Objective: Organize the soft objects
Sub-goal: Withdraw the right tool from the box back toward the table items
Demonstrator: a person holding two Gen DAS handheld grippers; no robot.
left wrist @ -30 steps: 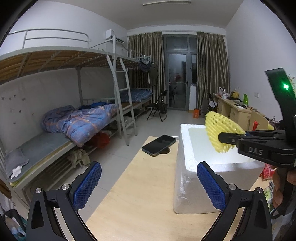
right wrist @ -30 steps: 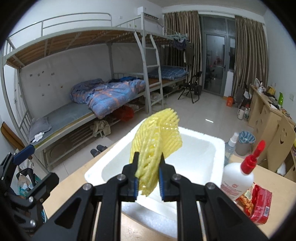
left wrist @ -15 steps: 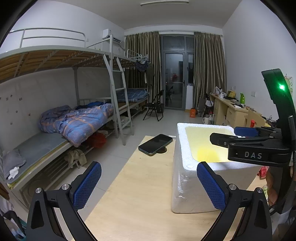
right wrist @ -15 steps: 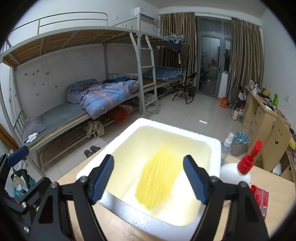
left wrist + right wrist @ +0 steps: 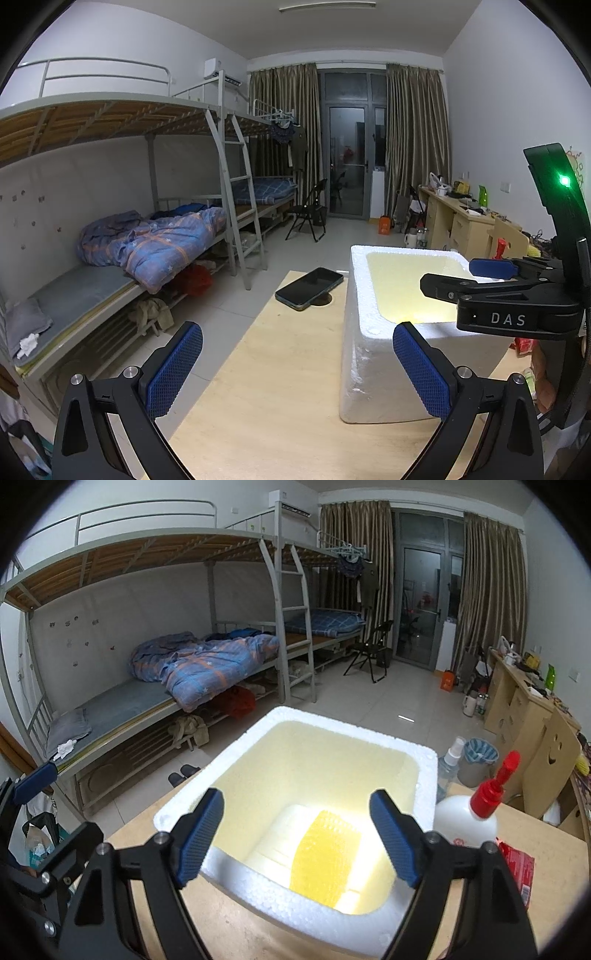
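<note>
The white foam box (image 5: 373, 738) stands open-topped on the wooden bench (image 5: 280, 373), and the yellow foam net (image 5: 325, 856) lies flat on its floor, toward the wall nearest the right gripper (image 5: 297, 834). The net's long axis runs from that near wall toward the box's far wall. The right gripper hangs over the box's near rim; its jaws have just been opening and now stand wide apart, with nothing between them. The left gripper (image 5: 297, 369), beside the box, is also spread wide and empty. A phone (image 5: 309, 288) lies just left of the box; a red-capped white bottle (image 5: 474, 819) stands just right of it.
</note>
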